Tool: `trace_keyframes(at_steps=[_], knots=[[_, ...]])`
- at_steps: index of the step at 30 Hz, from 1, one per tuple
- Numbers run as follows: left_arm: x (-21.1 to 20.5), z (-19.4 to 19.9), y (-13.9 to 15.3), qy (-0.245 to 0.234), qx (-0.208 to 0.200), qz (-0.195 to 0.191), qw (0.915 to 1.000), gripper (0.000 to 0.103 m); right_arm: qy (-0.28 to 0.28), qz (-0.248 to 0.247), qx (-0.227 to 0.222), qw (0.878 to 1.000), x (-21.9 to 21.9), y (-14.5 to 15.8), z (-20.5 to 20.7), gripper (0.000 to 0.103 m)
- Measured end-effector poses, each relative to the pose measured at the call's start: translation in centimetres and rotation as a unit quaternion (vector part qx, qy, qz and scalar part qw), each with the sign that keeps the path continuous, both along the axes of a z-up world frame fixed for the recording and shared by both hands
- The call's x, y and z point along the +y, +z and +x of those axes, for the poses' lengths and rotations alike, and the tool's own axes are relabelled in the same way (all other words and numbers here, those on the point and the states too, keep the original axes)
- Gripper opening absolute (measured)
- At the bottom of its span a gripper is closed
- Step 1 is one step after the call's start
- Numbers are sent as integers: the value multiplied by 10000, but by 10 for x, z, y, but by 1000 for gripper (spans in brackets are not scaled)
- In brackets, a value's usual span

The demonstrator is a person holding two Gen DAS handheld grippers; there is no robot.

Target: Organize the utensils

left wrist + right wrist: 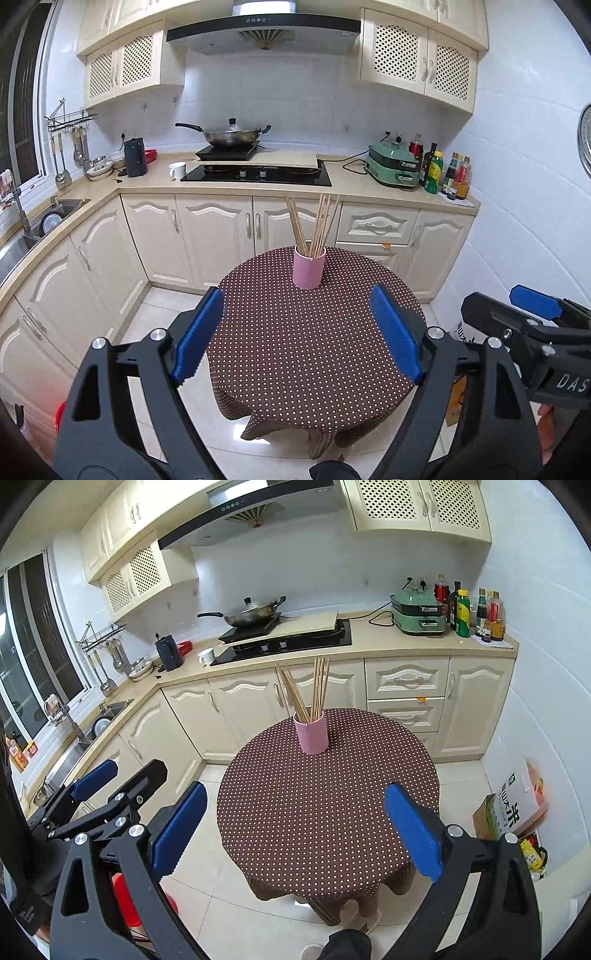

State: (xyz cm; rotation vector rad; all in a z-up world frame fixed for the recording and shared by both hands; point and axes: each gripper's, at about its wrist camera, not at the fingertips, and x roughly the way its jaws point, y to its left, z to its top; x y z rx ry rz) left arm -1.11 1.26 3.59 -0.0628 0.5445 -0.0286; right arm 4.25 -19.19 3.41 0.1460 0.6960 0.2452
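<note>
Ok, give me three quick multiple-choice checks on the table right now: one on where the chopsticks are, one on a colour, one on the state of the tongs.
1. Where are the chopsticks?
A. Lying flat on the tablecloth
B. Standing in the cup on the table
C. In the sink

2. What colour is the cup?
A. Pink
B. Green
C. White

3. How do the left tongs and right tongs stand?
A. Both shut on chopsticks
B. One open, one shut on the cup
C. Both open and holding nothing

Answers:
1 B: the sticks rise from the cup at the far side of the table.
2 A: its wall is plainly pink.
3 C: in each wrist view the blue pads stand wide apart with only tablecloth between them.
</note>
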Motion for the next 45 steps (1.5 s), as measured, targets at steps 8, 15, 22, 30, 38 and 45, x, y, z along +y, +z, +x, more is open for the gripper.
trace_keyframes(at_steps=[8,15,22,30,38,45], knots=[[1,4,-1,-60,48,-12,10000,81,-25,1,82,10000,-1,-3,2,93],[1,5,-3,-95,98,4,9999,81,-42,-20,172,9998,-2,-5,7,94],[0,6,-2,-70,72,43,9999,82,-97,99,257,9996,-4,-8,6,94],[-2,5,1,-95,49,62,9999,84,-106,85,278,9995,-2,-6,7,94],[-2,4,1,-122,99,58,9999,84,-75,117,325,9994,-3,-8,6,94],[-5,3,1,-71,69,90,9999,86,-71,147,339,9993,-4,-9,7,94]])
